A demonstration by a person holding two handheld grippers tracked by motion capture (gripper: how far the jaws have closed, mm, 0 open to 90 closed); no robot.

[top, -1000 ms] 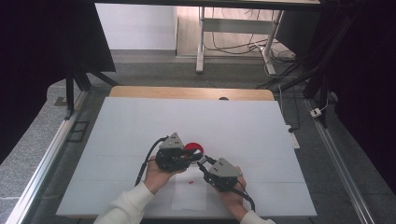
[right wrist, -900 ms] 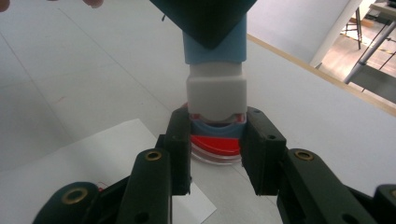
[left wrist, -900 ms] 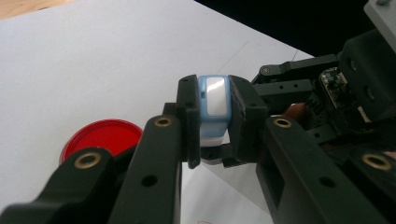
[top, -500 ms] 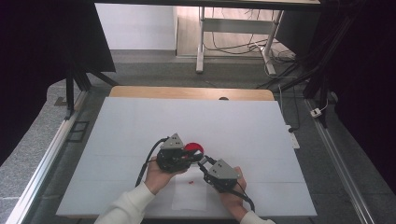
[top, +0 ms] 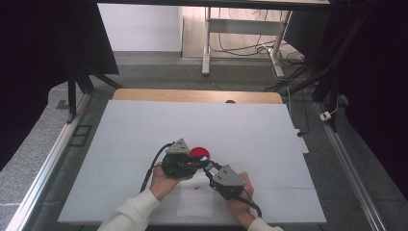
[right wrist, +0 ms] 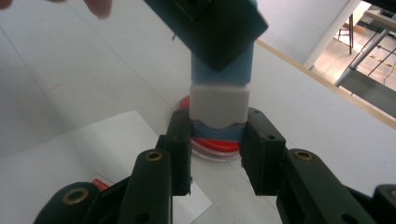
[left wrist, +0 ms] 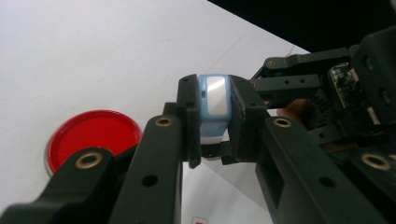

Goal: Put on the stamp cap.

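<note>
White table seen from above, two hand-held grippers met near its front edge, left gripper clamped on a small blue stamp-like block, right gripper clamped on the block's white lower end, red round dish just beside them.

tools: black jaws, brass screws | plates: grey | cables: black | sleeves: white
</note>
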